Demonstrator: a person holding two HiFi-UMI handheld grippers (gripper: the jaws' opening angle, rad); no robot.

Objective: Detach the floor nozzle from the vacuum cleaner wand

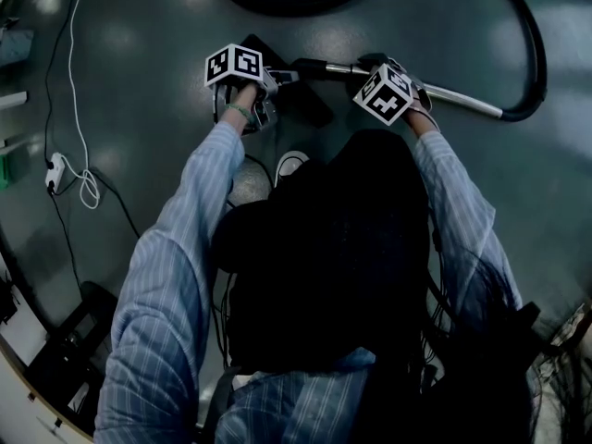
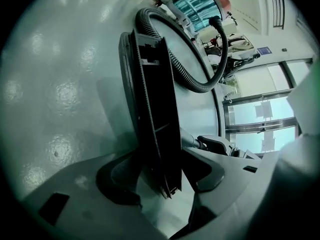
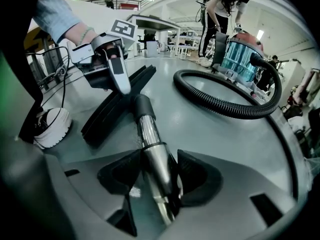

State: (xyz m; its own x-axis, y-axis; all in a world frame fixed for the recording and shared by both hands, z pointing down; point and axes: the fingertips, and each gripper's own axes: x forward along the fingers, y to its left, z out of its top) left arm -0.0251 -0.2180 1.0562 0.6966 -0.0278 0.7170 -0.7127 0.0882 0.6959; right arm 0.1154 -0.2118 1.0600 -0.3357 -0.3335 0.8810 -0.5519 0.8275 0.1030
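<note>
The black floor nozzle (image 1: 310, 104) lies on the grey floor, joined to the metal wand (image 1: 462, 97). My left gripper (image 1: 268, 83) is shut across the nozzle; in the left gripper view the nozzle (image 2: 152, 109) stands on edge between the pads, at the left gripper (image 2: 162, 176). My right gripper (image 1: 381, 66) is shut on the wand. In the right gripper view the wand (image 3: 150, 134) runs between the pads of the right gripper (image 3: 160, 176) up to the nozzle (image 3: 107, 111), where the left gripper (image 3: 120, 81) clamps it.
A black ribbed hose (image 3: 225, 104) loops over the floor to the vacuum canister (image 3: 240, 54); a person (image 3: 220, 14) bends there. A white shoe (image 3: 50, 126) stands near the nozzle. A white cable (image 1: 79, 109) lies on the floor at left.
</note>
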